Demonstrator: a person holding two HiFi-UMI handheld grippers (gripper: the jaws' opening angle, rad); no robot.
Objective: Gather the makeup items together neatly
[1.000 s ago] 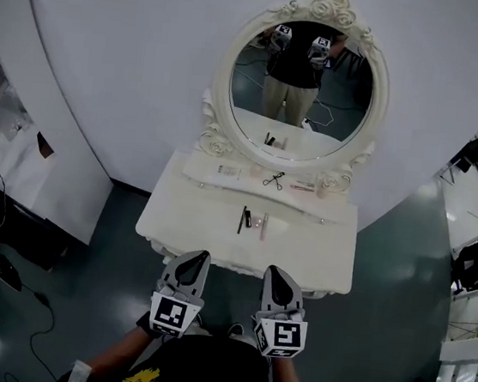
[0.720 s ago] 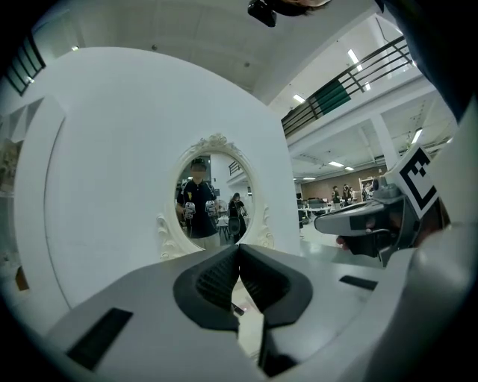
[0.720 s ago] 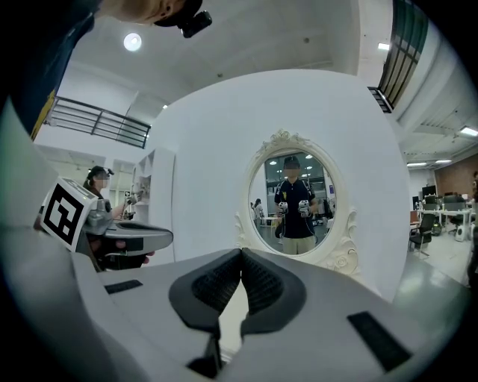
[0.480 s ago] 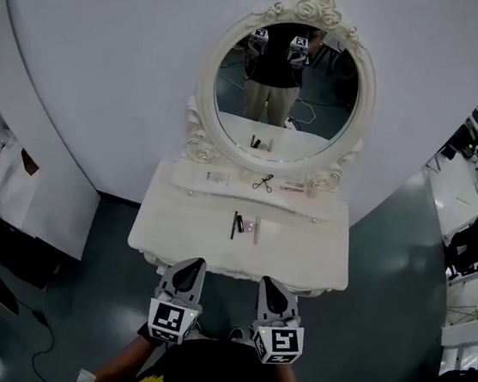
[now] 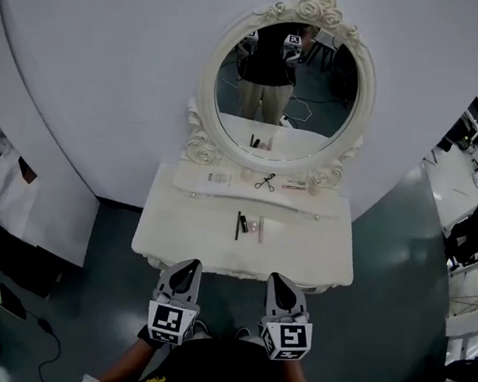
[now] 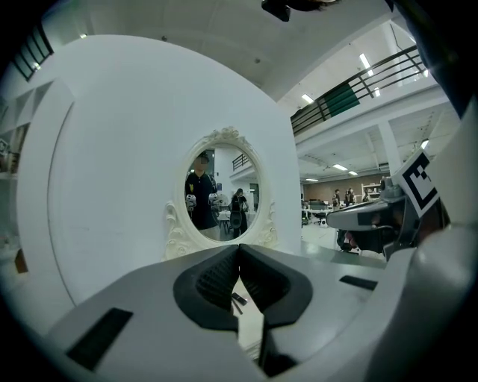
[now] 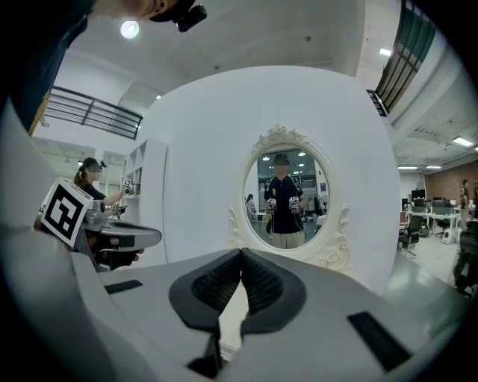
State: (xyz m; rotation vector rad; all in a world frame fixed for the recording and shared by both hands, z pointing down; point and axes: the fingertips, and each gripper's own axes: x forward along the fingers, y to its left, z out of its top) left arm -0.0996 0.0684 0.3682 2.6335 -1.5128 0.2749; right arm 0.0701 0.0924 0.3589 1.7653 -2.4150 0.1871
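Mirror (image 5: 286, 88): oval, ornate frame, standing at the back of the table.

Table (image 5: 173, 231): white, with a raised shelf (image 5: 328, 207) along its rear edge.

Left gripper (image 5: 187, 264): held off the table's front edge. Jaw tips are pressed together with nothing between them.

Right gripper (image 5: 280, 278): level with the left and a little apart from it. Tips are likewise pressed together and empty.

Makeup items, shelf: a white tube (image 5: 217, 177), a curler (image 5: 265, 181) and a pink item (image 5: 296, 187) lie spread apart in a line.

Makeup items, tabletop: a black pencil (image 5: 237, 225), a compact (image 5: 253, 226) and a pink stick (image 5: 261, 228) lie close side by side, mid-table. A small dark piece beside the pencil cannot be identified.

Assessment: two groups remain apart, so the gathering appears incomplete. The stance fits either an approach to the table or a pause after the tabletop row was set.

Any pick calls for parting the jaws and a long forward reach. The thin, flat-lying items demand a low, precise pinch.
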